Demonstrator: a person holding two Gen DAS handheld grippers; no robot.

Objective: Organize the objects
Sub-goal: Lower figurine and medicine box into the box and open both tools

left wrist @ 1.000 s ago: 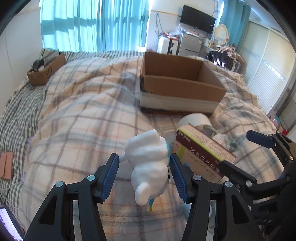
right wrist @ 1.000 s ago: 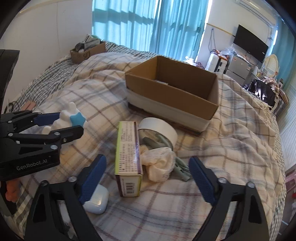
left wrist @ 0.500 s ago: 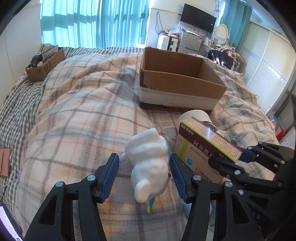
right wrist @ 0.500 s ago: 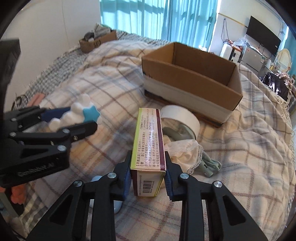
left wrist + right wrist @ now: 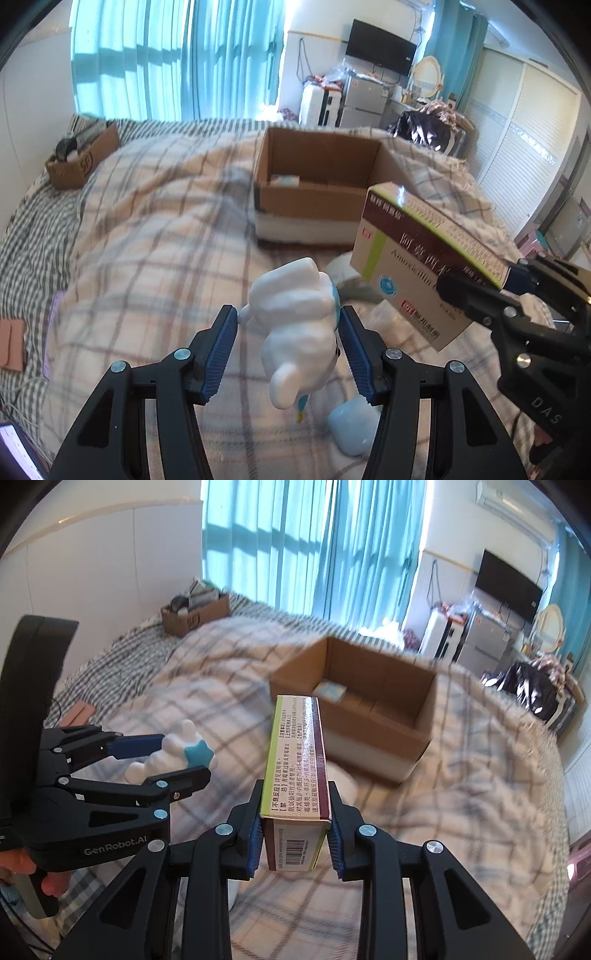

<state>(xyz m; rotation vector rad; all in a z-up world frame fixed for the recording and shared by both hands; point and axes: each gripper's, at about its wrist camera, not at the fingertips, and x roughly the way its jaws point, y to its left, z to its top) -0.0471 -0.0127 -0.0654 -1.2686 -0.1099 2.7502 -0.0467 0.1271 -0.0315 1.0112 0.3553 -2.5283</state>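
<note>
My left gripper (image 5: 286, 354) is shut on a white toy figure (image 5: 299, 321) with a blue star and holds it above the bed; it also shows in the right wrist view (image 5: 173, 755). My right gripper (image 5: 293, 834) is shut on a green and maroon medicine box (image 5: 297, 764), lifted above the bed; the box also shows in the left wrist view (image 5: 421, 266). An open cardboard box (image 5: 321, 184) sits ahead on the plaid blanket, with a small pale blue item (image 5: 332, 691) inside.
A pale blue earbud case (image 5: 351, 428) lies on the blanket under my left gripper. A white tape roll (image 5: 341, 779) lies behind the medicine box. A small cardboard box (image 5: 83, 162) of clutter stands at the far left. Furniture lines the far wall.
My right gripper closed on the medicine box and lifted it off the blanket. Both grippers have risen and moved toward the cardboard box. The left gripper still holds the toy.
</note>
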